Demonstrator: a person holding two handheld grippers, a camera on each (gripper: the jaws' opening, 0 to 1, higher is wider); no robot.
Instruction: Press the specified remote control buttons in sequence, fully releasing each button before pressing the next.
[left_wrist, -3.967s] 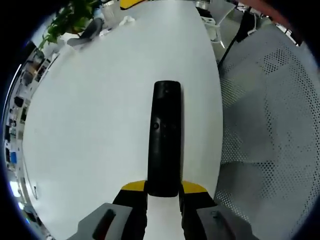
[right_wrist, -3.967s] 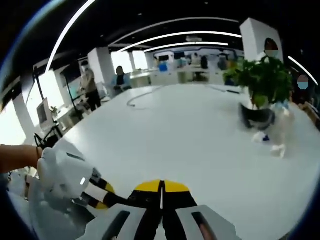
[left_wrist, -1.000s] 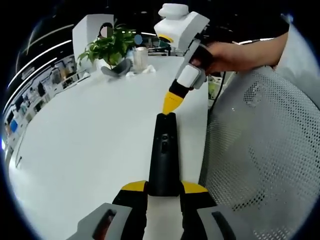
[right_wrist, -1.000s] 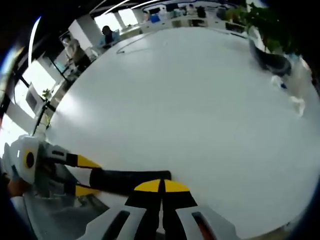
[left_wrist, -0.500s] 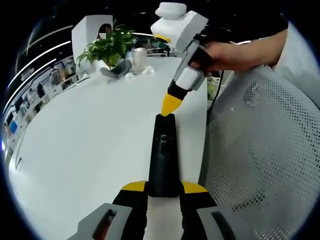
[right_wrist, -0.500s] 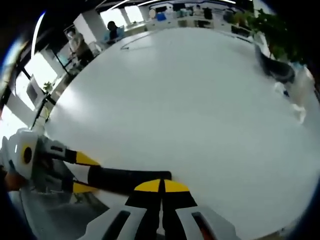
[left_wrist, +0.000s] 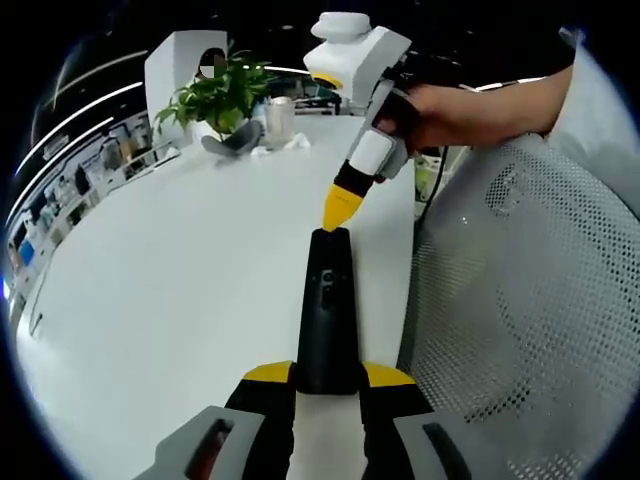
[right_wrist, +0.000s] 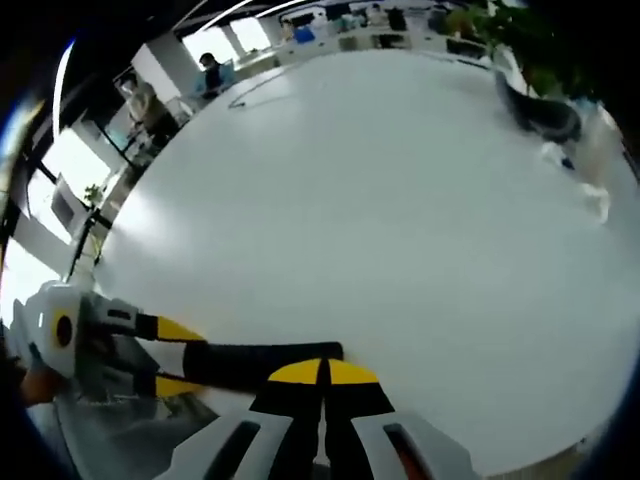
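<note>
My left tool (left_wrist: 326, 385) grips remote (left_wrist: 327, 310) by near end, holds it steady above white worktop (left_wrist: 180, 270). My right tool (left_wrist: 340, 210), tips closed together, touches remote's far end to press button.

left gripper (left_wrist: 327, 375) jaws clamped, right gripper (right_wrist: 322, 372) jaws together

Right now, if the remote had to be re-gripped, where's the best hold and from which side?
Judging from the left gripper view, take the black remote at its near end, across the narrow width, coming in lengthwise from behind as the left hand-held gripper does. It is long and slim, and that leaves the button face and far end free, where the shut right hand-held gripper tip sits.
</note>
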